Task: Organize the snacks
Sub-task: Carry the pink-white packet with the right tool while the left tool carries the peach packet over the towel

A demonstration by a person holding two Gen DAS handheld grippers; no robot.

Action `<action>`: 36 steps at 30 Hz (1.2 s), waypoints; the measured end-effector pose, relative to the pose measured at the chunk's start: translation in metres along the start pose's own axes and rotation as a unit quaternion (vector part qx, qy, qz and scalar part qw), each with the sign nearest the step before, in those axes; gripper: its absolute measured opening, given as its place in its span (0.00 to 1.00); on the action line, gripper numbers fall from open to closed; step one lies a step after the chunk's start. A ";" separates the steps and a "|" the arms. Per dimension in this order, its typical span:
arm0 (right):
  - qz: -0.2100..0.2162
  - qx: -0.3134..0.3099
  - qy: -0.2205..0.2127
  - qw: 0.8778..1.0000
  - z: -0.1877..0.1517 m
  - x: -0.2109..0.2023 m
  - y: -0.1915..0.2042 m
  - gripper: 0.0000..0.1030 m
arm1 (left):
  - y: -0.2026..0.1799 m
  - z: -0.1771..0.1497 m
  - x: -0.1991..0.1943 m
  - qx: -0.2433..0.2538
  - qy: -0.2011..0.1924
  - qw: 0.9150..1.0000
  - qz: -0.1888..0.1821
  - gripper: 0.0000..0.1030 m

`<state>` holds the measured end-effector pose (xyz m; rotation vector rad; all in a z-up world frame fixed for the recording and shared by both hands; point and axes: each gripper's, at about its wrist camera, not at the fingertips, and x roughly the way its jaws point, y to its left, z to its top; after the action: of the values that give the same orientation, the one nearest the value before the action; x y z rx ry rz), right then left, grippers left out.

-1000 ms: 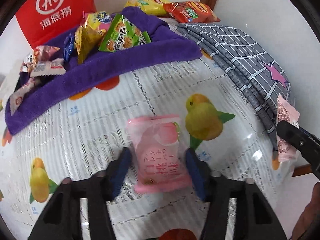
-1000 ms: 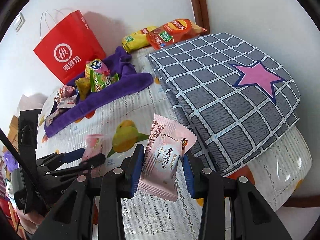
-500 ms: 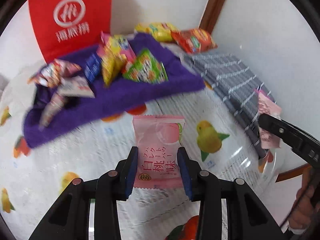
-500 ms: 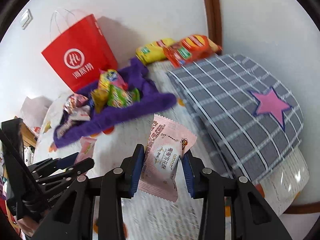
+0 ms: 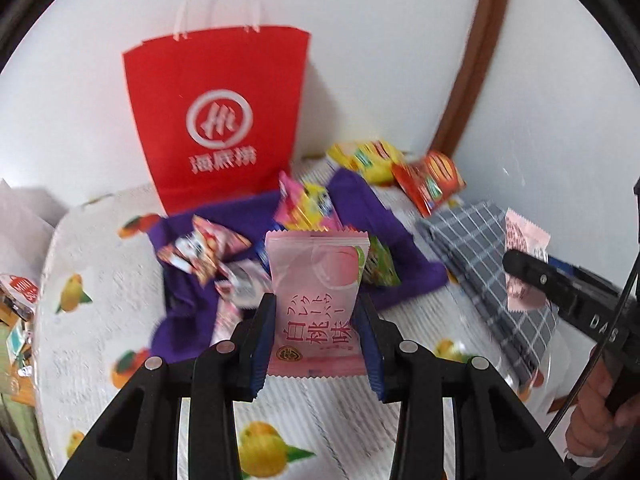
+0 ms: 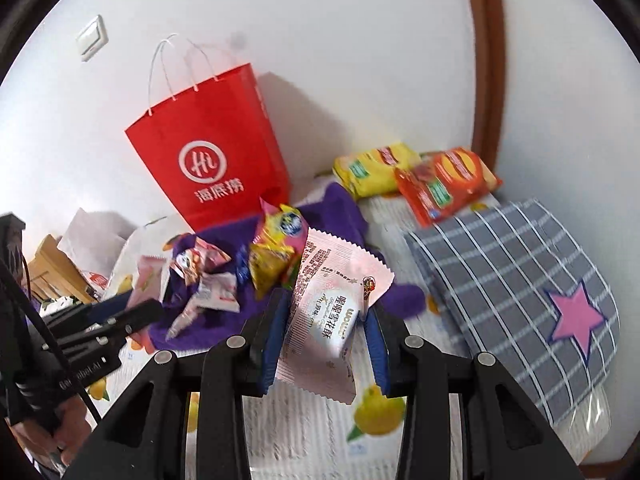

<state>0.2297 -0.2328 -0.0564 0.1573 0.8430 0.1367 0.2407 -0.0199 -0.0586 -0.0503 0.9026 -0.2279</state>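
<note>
left wrist view: my left tongs (image 5: 316,340) point steeply down over the fruit-print tabletop (image 5: 100,320), the blue pads pressed on both long sides of a pink peach snack packet (image 5: 316,300), which stands upright between them, clear of the tabletop. the jaws have narrowed onto it in the last second. behind the packet a purple towel (image 5: 404,256) carries a heap of small snack packs (image 5: 200,252), and a red paper bag (image 5: 220,120) stands upright against the white wall. a yellow chip bag (image 5: 372,160) and an orange chip bag (image 5: 432,180) lie in the corner. at the right edge my right tongs (image 5: 524,264) come in side-on with a pale pink wrapper (image 5: 524,256), my right hand (image 5: 600,424) low on the handle.

right wrist view: my right tongs (image 6: 326,328) tilt down too, clamped at their narrowest on the pale pink snack wrapper (image 6: 328,312), which leans to the right in the grip. a grey checked cloth with a pink star (image 6: 520,280) lies folded to the right. my left tongs (image 6: 132,308) reach in from the left, my left hand (image 6: 68,428) under them.
</note>
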 end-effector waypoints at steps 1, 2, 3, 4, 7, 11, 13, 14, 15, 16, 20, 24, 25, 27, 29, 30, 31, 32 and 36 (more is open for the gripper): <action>0.001 -0.003 -0.001 1.000 0.005 0.003 0.004 0.37 | 0.004 0.004 -0.001 -0.003 -0.003 1.000 0.001 0.36; 0.002 -0.006 -0.002 1.000 0.009 0.006 0.007 0.37 | 0.008 0.009 0.000 -0.007 -0.006 1.000 0.001 0.36; 0.004 -0.009 -0.002 1.000 0.014 0.009 0.010 0.37 | 0.013 0.016 0.001 -0.011 -0.010 1.000 0.002 0.36; 0.005 -0.012 -0.002 1.000 0.019 0.013 0.013 0.37 | 0.016 0.018 0.002 -0.014 -0.012 1.000 0.002 0.36; 0.010 -0.019 -0.002 1.000 0.030 0.023 0.020 0.37 | 0.026 0.030 0.010 -0.028 -0.015 1.000 -0.002 0.36; 0.009 -0.023 0.001 1.000 0.045 0.041 0.026 0.37 | 0.037 0.041 0.024 -0.040 -0.016 0.999 -0.003 0.36; 0.004 -0.023 0.005 1.000 0.051 0.051 0.028 0.37 | 0.042 0.047 0.032 -0.045 -0.014 0.999 -0.009 0.36; 0.002 -0.024 0.007 1.000 0.054 0.056 0.029 0.37 | 0.043 0.048 0.034 -0.048 -0.013 0.999 -0.011 0.36; 0.002 -0.025 0.008 1.000 0.056 0.060 0.030 0.37 | 0.046 0.051 0.038 -0.052 -0.012 0.998 -0.015 0.36; 0.002 -0.026 0.009 1.000 0.058 0.064 0.030 0.37 | 0.046 0.053 0.040 -0.052 -0.012 0.998 -0.015 0.36; 0.002 -0.022 0.011 1.000 0.067 0.078 0.031 0.37 | 0.052 0.058 0.051 -0.054 -0.013 0.998 -0.014 0.36; 0.010 -0.016 0.010 1.000 0.076 0.091 0.032 0.37 | 0.059 0.059 0.063 -0.062 -0.003 0.998 -0.013 0.36; 0.011 -0.017 0.010 1.000 0.078 0.093 0.034 0.37 | 0.060 0.059 0.063 -0.062 -0.007 0.998 -0.012 0.36; 0.014 -0.020 0.009 1.000 0.082 0.100 0.038 0.37 | 0.062 0.061 0.065 -0.064 -0.007 0.998 -0.014 0.36; 0.014 -0.019 0.012 1.000 0.086 0.108 0.044 0.37 | 0.065 0.062 0.067 -0.064 -0.009 0.998 -0.012 0.36; 0.016 -0.017 0.013 1.000 0.088 0.111 0.047 0.37 | 0.067 0.063 0.068 -0.066 -0.009 0.998 -0.009 0.36; 0.021 -0.019 0.013 1.000 0.090 0.114 0.050 0.37 | 0.069 0.062 0.069 -0.069 -0.007 0.998 -0.009 0.36; 0.027 -0.020 0.012 0.999 0.091 0.118 0.053 0.37 | 0.071 0.062 0.071 -0.072 -0.005 0.997 -0.009 0.36; 0.036 -0.017 0.014 0.999 0.094 0.133 0.059 0.37 | 0.083 0.063 0.078 -0.088 0.003 0.996 0.000 0.36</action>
<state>0.3843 -0.1583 -0.0803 0.1543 0.8620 0.2203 0.3507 0.0409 -0.0915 -0.2127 0.9268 -0.1480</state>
